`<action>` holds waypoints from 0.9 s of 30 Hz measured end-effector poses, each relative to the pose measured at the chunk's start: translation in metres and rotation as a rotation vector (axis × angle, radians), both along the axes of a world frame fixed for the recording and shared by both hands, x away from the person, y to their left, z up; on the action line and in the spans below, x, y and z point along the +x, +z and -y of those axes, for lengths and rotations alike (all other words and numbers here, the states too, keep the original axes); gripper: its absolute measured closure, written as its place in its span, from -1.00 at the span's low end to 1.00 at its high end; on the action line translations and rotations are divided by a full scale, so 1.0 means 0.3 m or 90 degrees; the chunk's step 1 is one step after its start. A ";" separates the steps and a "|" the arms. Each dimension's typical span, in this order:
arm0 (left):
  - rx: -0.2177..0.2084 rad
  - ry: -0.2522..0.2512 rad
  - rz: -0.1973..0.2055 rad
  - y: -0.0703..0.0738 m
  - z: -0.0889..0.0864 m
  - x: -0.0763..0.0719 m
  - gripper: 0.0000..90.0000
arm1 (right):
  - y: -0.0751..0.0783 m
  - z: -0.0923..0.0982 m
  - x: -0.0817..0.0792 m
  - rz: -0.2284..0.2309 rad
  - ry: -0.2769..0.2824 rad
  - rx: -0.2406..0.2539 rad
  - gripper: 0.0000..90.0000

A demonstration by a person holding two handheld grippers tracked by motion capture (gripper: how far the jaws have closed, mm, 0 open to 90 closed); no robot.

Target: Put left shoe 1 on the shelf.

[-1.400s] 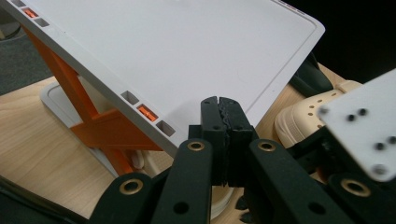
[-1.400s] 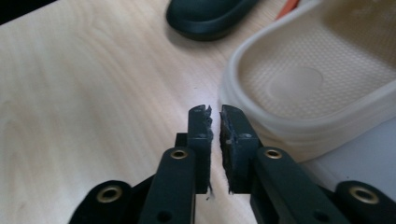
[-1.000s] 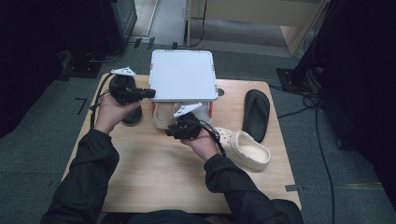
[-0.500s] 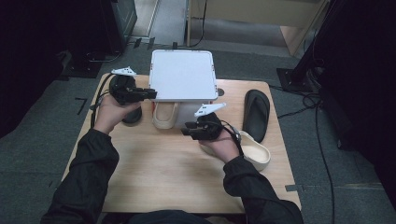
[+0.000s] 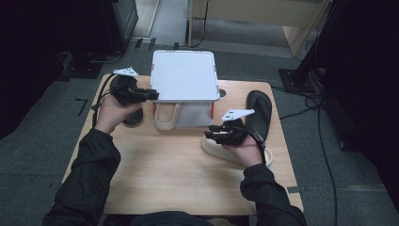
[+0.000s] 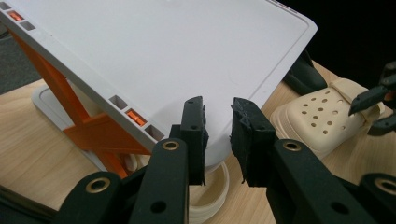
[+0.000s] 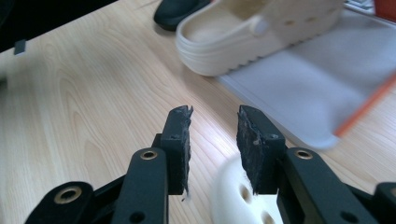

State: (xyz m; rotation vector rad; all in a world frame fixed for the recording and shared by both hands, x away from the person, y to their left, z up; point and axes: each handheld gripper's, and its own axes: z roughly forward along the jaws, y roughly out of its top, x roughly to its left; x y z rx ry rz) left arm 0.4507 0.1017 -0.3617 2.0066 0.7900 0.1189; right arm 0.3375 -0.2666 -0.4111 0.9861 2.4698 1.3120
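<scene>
A white shelf [image 5: 183,75] on orange struts stands at the back of the wooden table [image 5: 164,174]. One cream clog [image 5: 165,117] sits on the shelf's base plate, under its top. My left gripper [image 5: 153,95] hovers at the shelf's left front corner. Its jaws have just been opening and stand apart with nothing between them; behind the gap lies the shelf top [image 6: 187,56]. My right gripper [image 5: 210,133] is open over the toe of a second cream clog [image 5: 219,149]; its jaws have also just widened, and only bare wood shows between them above that toe [image 7: 233,196].
A black sandal [image 5: 259,109] lies at the right of the table, beyond the right hand. Another black shoe [image 5: 132,117] sits under the left hand. The front half of the table is bare wood. Dark carpet and cables surround the table.
My right hand has moved to the right, away from the clog under the shelf and over the second clog. The left hand has stayed at the shelf's corner.
</scene>
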 end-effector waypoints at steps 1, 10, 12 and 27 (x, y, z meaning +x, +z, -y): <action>0.000 -0.001 0.001 0.000 0.002 -0.001 0.67 | 0.000 0.023 -0.004 0.000 -0.011 0.000 0.43; -0.007 -0.002 -0.003 -0.002 -0.002 0.005 0.66 | -0.010 0.171 -0.038 0.009 -0.054 -0.012 0.31; -0.007 -0.003 -0.002 -0.003 -0.002 0.006 0.66 | -0.012 0.202 -0.041 0.008 -0.063 -0.014 0.30; -0.006 -0.009 0.010 -0.006 -0.003 0.001 0.64 | -0.042 0.361 -0.046 0.006 -0.097 -0.018 0.22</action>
